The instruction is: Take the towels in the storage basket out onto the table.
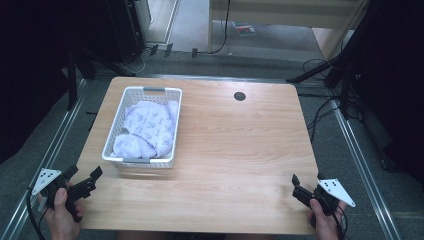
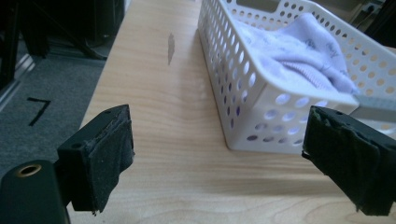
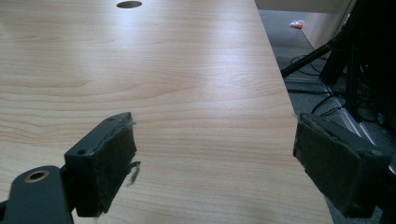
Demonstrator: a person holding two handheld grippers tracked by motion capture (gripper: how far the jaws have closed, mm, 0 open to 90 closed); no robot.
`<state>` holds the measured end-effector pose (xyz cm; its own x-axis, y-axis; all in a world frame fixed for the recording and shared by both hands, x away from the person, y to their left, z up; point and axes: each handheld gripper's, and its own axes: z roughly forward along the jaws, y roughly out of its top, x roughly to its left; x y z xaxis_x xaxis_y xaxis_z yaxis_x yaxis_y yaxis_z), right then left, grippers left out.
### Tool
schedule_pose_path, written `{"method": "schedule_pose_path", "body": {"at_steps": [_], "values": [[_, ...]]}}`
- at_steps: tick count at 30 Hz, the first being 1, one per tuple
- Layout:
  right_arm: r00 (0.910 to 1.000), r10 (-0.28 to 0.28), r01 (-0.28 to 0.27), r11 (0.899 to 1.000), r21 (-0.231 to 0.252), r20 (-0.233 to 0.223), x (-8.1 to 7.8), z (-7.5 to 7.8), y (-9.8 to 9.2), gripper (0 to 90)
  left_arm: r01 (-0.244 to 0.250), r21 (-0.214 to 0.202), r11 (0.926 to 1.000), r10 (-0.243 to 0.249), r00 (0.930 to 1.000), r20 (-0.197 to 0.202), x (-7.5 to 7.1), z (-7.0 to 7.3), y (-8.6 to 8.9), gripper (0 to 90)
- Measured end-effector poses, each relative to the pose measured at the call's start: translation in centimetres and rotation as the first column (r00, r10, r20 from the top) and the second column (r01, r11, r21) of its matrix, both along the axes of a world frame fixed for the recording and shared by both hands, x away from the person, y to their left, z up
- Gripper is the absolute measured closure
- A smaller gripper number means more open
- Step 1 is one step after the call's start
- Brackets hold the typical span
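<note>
Pale wood surface point(image 1: 235, 150) carries both grippers at its near edge: left gripper point(image 1: 85, 175) at seven o'clock, right gripper point(image 1: 299, 186) at five, jaws spread and empty. Farther off, at ten o'clock, soft, light white cloth point(image 1: 147, 127) fills the basket point(image 1: 116, 119); pinching a raised fold looks best.

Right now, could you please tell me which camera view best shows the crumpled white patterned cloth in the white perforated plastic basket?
The high view: it looks down on the whole crumpled white patterned cloth inside the white perforated plastic basket. The left gripper view catches one end over the wall. The right gripper view faces bare wooden table.
</note>
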<state>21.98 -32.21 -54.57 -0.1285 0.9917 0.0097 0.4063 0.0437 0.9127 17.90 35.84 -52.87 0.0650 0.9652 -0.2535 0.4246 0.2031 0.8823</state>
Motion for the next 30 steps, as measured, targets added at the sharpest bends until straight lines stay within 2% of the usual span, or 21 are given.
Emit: {"method": "schedule_pose_path", "body": {"at_steps": [7,10,11,16,24,26,27,28,30], "values": [[1.0,-0.002,0.002,1.0,0.003,0.003,0.0,0.0,-0.1,13.4,0.006,0.029,0.9996,-0.006,1.0,-0.002,0.5,3.4,-1.2,9.5],[1.0,-0.001,0.001,1.0,0.004,0.004,0.0,0.0,-0.1,13.4,0.023,0.051,0.9985,-0.022,0.9995,-0.021,1.2,4.9,-1.9,9.5],[1.0,-0.001,0.001,1.0,0.003,0.004,0.0,0.0,-0.1,13.4,0.023,0.051,0.9985,-0.022,0.9995,-0.021,1.2,4.9,-1.9,9.5],[1.0,0.0,0.0,1.0,0.004,0.004,0.0,0.0,-0.1,13.4,0.055,0.077,0.9955,-0.053,0.9982,-0.028,2.7,6.8,-3.2,9.5],[1.0,0.001,-0.001,1.0,0.008,0.006,0.0,0.0,-0.1,13.4,0.088,0.088,0.9922,-0.084,0.9953,-0.047,4.6,8.3,-4.7,9.5],[1.0,0.001,-0.001,1.0,0.009,0.007,0.0,0.0,-0.1,13.4,0.101,0.094,0.9905,-0.095,0.993,-0.07,5.6,8.8,-5.4,9.5],[1.0,0.001,-0.001,1.0,0.009,0.007,0.0,0.0,-0.1,13.4,0.101,0.094,0.9905,-0.095,0.993,-0.07,5.6,8.8,-5.4,9.5],[1.0,0.002,-0.002,1.0,0.009,0.007,-0.1,0.0,-0.1,13.4,0.116,0.104,0.9878,-0.107,0.99,-0.092,6.3,9.0,-6.0,9.5],[1.0,0.002,-0.002,1.0,0.008,0.007,0.0,0.0,-0.1,13.4,0.119,0.132,0.984,-0.104,0.988,-0.114,7.0,9.2,-6.6,9.4]]}}
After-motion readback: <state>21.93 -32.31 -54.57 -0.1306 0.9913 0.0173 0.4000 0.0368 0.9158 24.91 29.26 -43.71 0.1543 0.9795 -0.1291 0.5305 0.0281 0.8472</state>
